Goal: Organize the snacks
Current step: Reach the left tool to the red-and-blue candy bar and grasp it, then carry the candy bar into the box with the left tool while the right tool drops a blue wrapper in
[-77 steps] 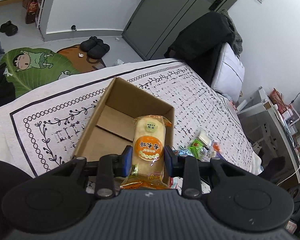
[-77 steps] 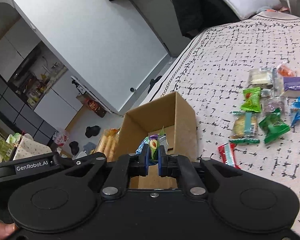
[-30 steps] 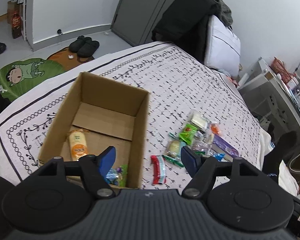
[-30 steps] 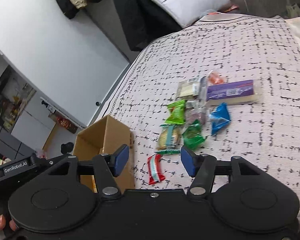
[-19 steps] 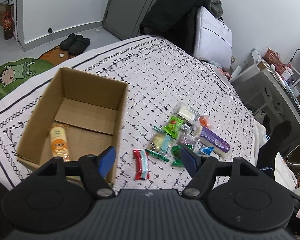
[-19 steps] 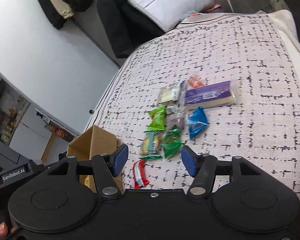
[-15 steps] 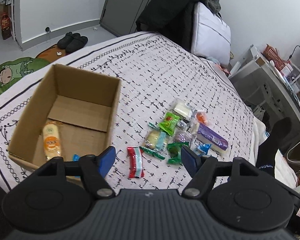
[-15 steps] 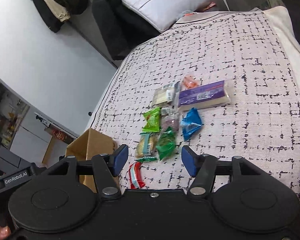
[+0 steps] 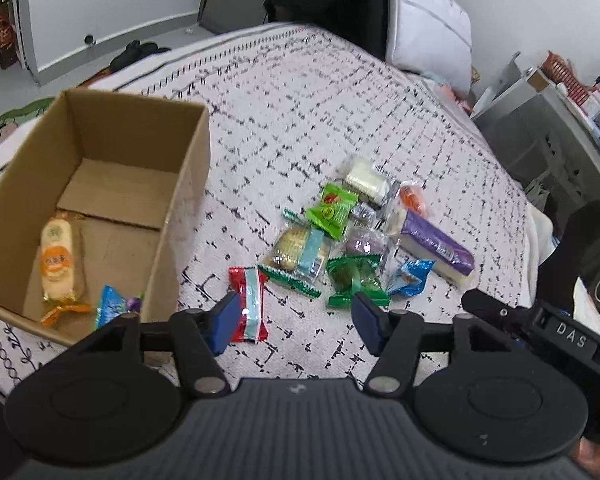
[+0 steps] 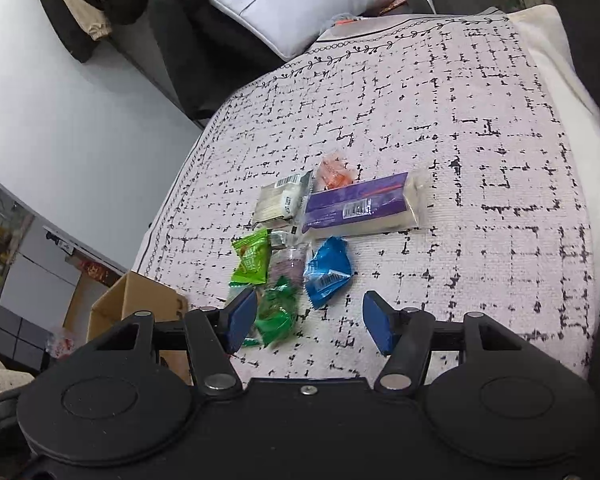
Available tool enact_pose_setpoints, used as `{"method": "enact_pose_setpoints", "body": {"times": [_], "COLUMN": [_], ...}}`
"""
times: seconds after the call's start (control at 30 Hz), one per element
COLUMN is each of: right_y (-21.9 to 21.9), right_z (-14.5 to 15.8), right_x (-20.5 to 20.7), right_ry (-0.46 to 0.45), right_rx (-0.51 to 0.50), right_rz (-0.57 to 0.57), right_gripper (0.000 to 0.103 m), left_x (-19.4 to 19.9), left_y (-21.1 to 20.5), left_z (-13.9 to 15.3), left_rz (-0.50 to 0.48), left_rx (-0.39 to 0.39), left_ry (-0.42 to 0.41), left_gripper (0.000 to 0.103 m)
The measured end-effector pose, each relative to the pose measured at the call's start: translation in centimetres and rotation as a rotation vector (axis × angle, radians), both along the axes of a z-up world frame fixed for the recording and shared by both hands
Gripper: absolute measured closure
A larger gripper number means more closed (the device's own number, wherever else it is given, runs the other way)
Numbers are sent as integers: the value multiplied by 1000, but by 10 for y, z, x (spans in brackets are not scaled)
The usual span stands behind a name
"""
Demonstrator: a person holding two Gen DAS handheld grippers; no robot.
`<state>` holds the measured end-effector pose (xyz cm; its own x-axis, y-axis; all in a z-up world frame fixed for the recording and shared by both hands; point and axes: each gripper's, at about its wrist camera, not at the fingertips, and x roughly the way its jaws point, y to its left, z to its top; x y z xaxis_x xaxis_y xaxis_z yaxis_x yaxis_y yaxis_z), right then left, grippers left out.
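Note:
A brown cardboard box stands open on the patterned bedspread, with an orange-labelled cake and a blue packet inside. To its right lies a heap of wrapped snacks: a red packet, a dark green one, a light green one, a purple bar. My left gripper hovers open above the red packet, holding nothing. My right gripper is open and empty over the dark green packet and a blue packet. The box corner shows at lower left.
The bedspread stretches past the snacks to a grey pillow and dark clothing. A grey desk stands off the bed's right side. The other gripper's black body shows at the right. Shoes lie on the floor.
Both grippers let go of their snacks into the box, opened, and swung right from the box toward the snack heap. They now sit lower and closer to the packets.

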<state>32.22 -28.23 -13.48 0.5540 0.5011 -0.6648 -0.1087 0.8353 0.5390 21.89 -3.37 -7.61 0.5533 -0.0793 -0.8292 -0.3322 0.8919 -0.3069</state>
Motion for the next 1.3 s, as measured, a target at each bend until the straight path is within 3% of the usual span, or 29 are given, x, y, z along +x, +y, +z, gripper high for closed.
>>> {"method": "enact_pose_setpoints", "body": {"times": [0.3, 0.67, 0.83, 1.03, 1.13, 1.3], "right_y": [6, 19, 27, 37, 36, 35], "right_z": [-11, -25, -35, -46, -51, -51], "right_x": [23, 42, 51, 55, 56, 51], "right_ry": [47, 94, 118, 112, 99, 99], "right_rx": [-14, -74, -102, -120, -78, -30], "right_rz": [1, -33, -38, -33, -17, -22], "right_gripper": [44, 44, 45, 48, 69, 70], "left_x": [22, 39, 44, 41, 36, 25], "left_y": [-8, -9, -3, -1, -1, 3], "left_z": [-30, -60, -80, -75, -66, -47], "left_rz": [30, 96, 127, 119, 113, 97], "left_rx": [33, 93, 108, 79, 67, 36], "left_ry": [72, 141, 212, 176, 149, 94], "left_gripper": [58, 60, 80, 84, 84, 84]}}
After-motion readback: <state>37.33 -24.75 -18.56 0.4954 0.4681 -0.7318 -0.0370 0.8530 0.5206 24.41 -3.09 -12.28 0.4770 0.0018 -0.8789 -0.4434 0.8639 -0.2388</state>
